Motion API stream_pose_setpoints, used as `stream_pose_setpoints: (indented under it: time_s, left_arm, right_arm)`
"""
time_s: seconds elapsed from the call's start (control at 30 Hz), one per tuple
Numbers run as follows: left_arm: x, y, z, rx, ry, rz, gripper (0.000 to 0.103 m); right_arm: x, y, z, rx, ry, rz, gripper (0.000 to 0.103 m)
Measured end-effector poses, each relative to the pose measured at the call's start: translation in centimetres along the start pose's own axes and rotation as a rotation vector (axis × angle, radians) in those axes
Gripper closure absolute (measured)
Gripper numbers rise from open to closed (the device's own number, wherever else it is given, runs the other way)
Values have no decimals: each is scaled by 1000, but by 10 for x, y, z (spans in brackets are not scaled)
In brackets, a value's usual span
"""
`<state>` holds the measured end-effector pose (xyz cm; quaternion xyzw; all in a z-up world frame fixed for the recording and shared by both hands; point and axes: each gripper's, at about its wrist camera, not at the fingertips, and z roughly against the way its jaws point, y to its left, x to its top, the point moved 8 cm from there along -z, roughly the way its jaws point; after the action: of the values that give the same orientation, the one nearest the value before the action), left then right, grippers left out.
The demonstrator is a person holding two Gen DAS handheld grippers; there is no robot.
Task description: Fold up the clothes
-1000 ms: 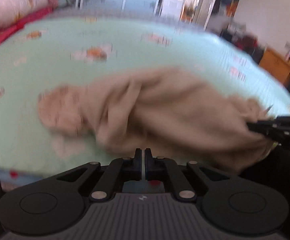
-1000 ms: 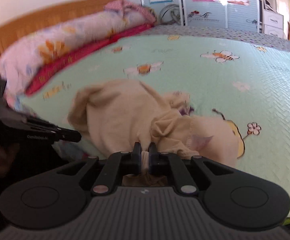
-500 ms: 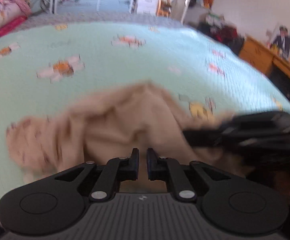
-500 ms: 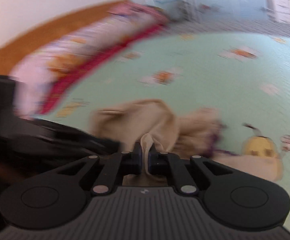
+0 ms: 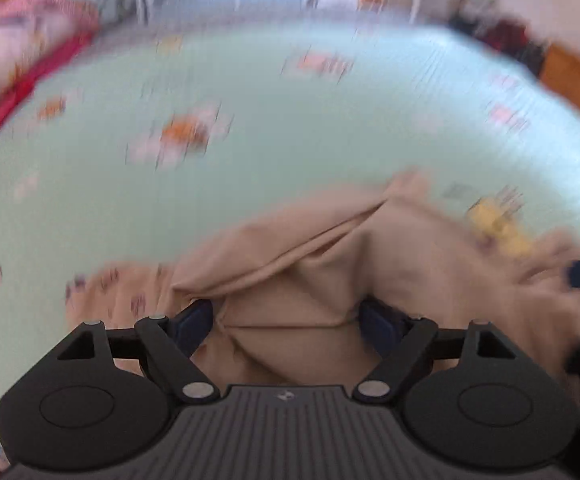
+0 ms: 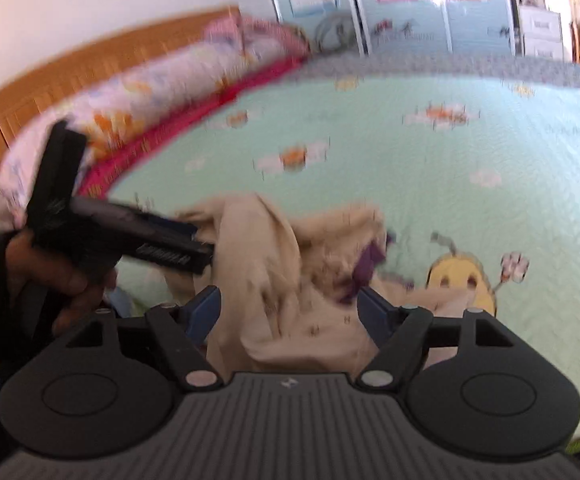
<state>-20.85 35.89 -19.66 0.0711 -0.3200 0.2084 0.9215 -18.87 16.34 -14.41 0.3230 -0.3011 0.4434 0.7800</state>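
Right now I see both sets of jaws spread wide, my left gripper (image 5: 285,316) and right gripper (image 6: 287,306) straddling the crumpled beige garment (image 6: 290,280), which lies bunched on the green bedspread (image 6: 430,176) beyond.

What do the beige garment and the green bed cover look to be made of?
Beige garment: soft matte knit, probably cotton jersey, judging by its limp folds and creases; motion blur hides the weave. Green bed cover: matte quilted fabric, shown by fine stitched ridges and printed cartoon bees; the fibre can't be told.
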Motion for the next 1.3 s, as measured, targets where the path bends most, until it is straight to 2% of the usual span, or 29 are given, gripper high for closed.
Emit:
stream_pose_setpoints:
  time_s: [0.03, 0.07, 0.1, 0.13, 0.17, 0.2, 0.23, 0.3, 0.37, 0.47, 0.57, 0.7, 0.77, 0.83, 0.93, 1.0, 1.07, 1.1, 1.13, 1.2, 1.3]
  left_arm:
    - [-4, 4, -11, 11, 30, 16, 20]
    - [-4, 6, -11, 17, 8, 24, 19]
    - [-4, 7, -10, 24, -13, 32, 25]
    - [-5, 8, -10, 30, -34, 40, 44]
    - [-1, 10, -2, 22, -58, 57, 56]
    - [4, 13, 6, 15, -81, 74, 77]
    - [15, 15, 11, 22, -108, 71, 90]
    - [37, 20, 23, 36, -161, 65, 93]
    - [74, 21, 43, 44, -232, 37, 94]
    - [135, 18, 79, 60, -352, -16, 95]
    - [204, 6, 128, 79, -488, -75, 96]
    - [292, -7, 196, 108, -642, -140, 99]
    - [327, -10, 225, 123, -703, -152, 99]
    - [322, -11, 215, 113, -667, -149, 99]
    - [314, -13, 200, 99, -614, -144, 98]
    - [309, -14, 190, 90, -579, -140, 95]
    - [303, -15, 179, 80, -541, -136, 90]
    - [270, -15, 142, 58, -440, -125, 83]
    - [236, -16, 106, 35, -339, -114, 82]
    - [169, -17, 37, -9, -141, -90, 82]
    - [90, -5, 2, -33, -53, -6, 82]
  right_arm:
    - [-6, 2, -9, -21, 36, 35, 25]
    - [-9, 3, -19, -56, 65, 76, 25]
    - [-10, 3, -26, -73, 82, 94, 33]
    - [-11, 3, -34, -90, 98, 112, 64]
    - [-12, 3, -41, -107, 115, 130, 77]
    - [-3, 1, -39, -107, 92, 122, 85]
    - [6, -2, -38, -107, 70, 114, 89]
    - [35, -5, -29, -121, -7, 120, 90]
    - [71, -11, -18, -156, -93, 133, 90]
    - [146, -27, 7, -213, -238, 133, 90]
    - [229, -32, 51, -264, -409, 177, 90]
    - [331, -31, 111, -289, -590, 210, 90]
    - [371, -30, 136, -300, -666, 224, 90]
    - [406, -31, 161, -302, -735, 225, 90]
    - [427, -40, 161, -291, -750, 201, 89]
    - [409, -49, 144, -309, -695, 196, 86]
    - [371, -62, 110, -299, -600, 154, 72]
    - [342, -73, 85, -297, -532, 117, 53]
    - [313, -83, 60, -294, -463, 79, 35]
    - [237, -106, 6, -323, -286, 34, 34]
    - [118, -124, -31, -343, -111, -101, 37]
